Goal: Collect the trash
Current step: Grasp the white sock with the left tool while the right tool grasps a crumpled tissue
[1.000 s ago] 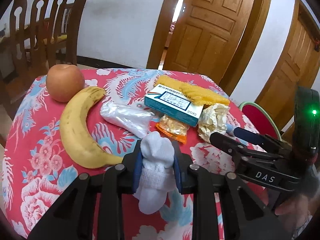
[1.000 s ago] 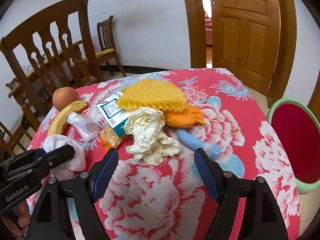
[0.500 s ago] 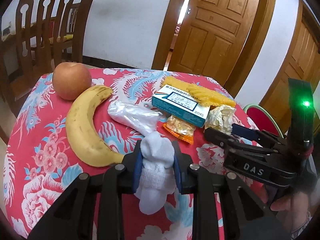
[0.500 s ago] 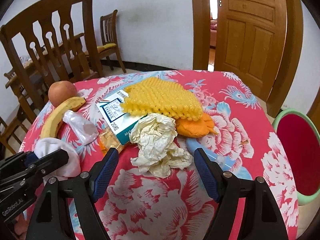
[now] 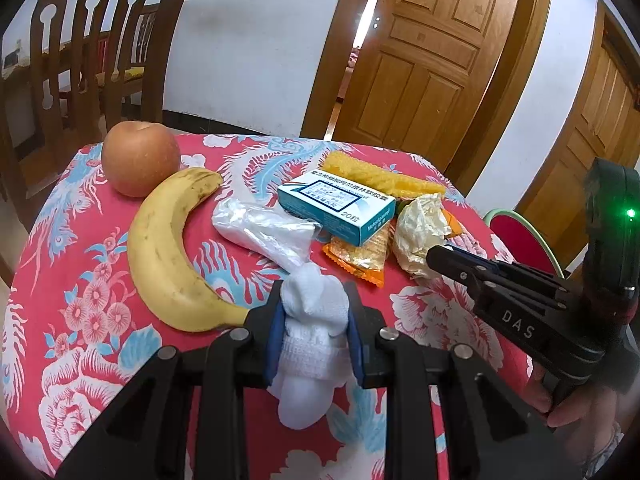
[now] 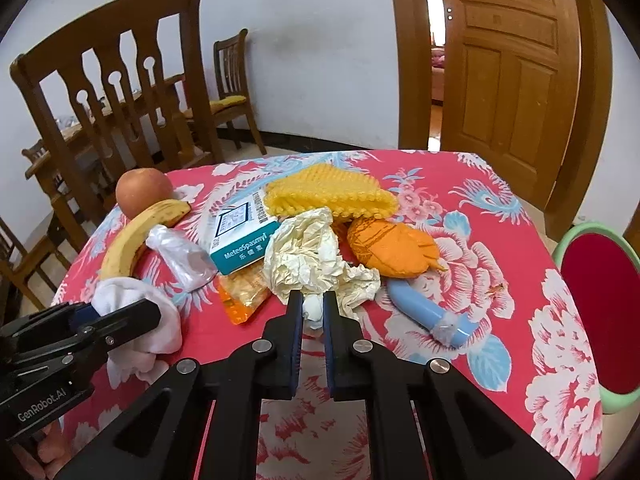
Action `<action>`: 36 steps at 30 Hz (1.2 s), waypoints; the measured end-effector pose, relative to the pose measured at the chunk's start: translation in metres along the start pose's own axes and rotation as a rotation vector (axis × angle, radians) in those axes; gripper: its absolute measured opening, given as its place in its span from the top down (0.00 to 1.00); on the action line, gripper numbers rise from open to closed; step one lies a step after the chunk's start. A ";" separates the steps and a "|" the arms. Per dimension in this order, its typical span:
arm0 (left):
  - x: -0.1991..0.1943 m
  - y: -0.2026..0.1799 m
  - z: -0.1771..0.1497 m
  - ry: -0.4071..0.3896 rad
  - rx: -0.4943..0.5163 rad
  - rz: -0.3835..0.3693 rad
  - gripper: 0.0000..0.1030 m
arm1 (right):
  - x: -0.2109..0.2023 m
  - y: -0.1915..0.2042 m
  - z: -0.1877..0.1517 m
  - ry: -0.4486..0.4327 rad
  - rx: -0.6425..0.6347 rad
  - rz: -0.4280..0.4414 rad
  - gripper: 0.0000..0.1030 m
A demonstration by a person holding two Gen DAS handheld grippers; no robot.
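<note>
My left gripper (image 5: 314, 308) is shut on a white sock (image 5: 310, 344) that hangs from its pads just above the red floral tablecloth (image 5: 72, 248); it also shows in the right wrist view (image 6: 136, 320). My right gripper (image 6: 312, 308) is shut on the near edge of a crumpled cream paper (image 6: 312, 256). That paper shows in the left wrist view (image 5: 420, 232) at the right gripper's tip. A clear plastic bag (image 5: 268, 232), an orange snack wrapper (image 5: 360, 256) and a teal medicine box (image 5: 340, 206) lie beside it.
A banana (image 5: 164, 248) and an apple (image 5: 140, 162) lie at the left. A yellow foam net (image 6: 332, 196), an orange plush item (image 6: 396, 248) and a light blue tube (image 6: 424, 308) lie behind and right. A red stool with a green rim (image 6: 600, 312) stands right of the table. Wooden chairs (image 6: 120, 92) stand behind.
My right gripper moved forward to the crumpled paper and closed on its near edge. My left gripper kept hold of the sock and shifted slightly.
</note>
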State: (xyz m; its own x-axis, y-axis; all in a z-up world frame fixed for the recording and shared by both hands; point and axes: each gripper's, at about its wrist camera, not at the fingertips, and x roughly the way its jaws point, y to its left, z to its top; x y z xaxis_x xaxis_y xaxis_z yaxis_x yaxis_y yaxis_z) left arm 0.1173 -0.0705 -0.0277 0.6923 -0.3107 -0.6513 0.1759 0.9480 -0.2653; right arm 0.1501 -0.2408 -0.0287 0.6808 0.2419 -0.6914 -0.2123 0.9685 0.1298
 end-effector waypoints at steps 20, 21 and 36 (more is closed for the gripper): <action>-0.018 -0.008 0.009 -0.044 0.007 -0.003 0.73 | -0.027 0.003 0.009 -0.067 -0.032 0.015 0.91; -0.019 -0.009 0.010 -0.046 0.009 -0.002 0.73 | -0.027 0.003 0.009 -0.069 -0.034 0.015 0.91; -0.010 -0.010 0.002 -0.019 0.011 -0.007 0.73 | 0.024 0.016 0.001 0.107 -0.114 -0.071 0.29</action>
State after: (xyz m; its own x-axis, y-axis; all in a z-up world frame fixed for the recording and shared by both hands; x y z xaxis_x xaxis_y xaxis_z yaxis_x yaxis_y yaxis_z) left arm 0.1101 -0.0765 -0.0170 0.7042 -0.3165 -0.6355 0.1886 0.9464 -0.2623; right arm 0.1642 -0.2190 -0.0424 0.6194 0.1599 -0.7686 -0.2488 0.9686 0.0010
